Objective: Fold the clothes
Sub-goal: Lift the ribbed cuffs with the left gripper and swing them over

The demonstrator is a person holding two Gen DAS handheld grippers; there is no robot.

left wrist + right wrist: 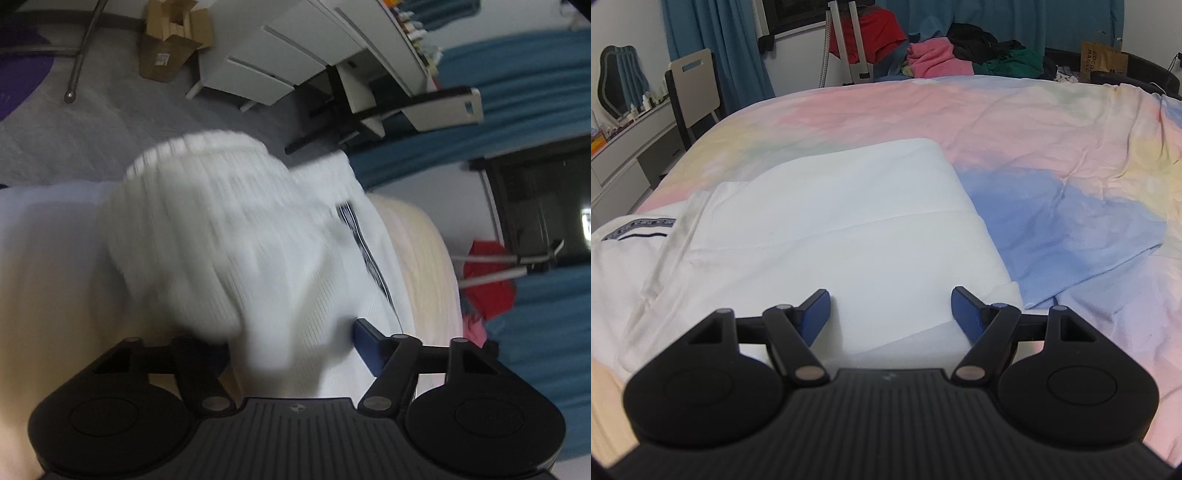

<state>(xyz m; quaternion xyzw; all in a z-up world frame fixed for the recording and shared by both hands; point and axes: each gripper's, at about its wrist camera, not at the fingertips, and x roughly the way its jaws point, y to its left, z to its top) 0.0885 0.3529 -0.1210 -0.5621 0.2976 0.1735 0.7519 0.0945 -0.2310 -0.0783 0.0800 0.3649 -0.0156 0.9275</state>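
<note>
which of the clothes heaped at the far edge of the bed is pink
The crumpled pink garment in the middle of the heap; the red garment hangs to its left, with black clothes and a green garment to its right.

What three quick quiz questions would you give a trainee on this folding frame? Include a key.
1. True or false: the right gripper has its jaws shut.
2. Multiple choice: the left gripper holds A) a red shirt, B) a white ribbed garment, C) a pink towel.
3. What colour are the curtains?
Key: 1 false, they stand open; 2 B, the white ribbed garment; 3 blue.
</note>
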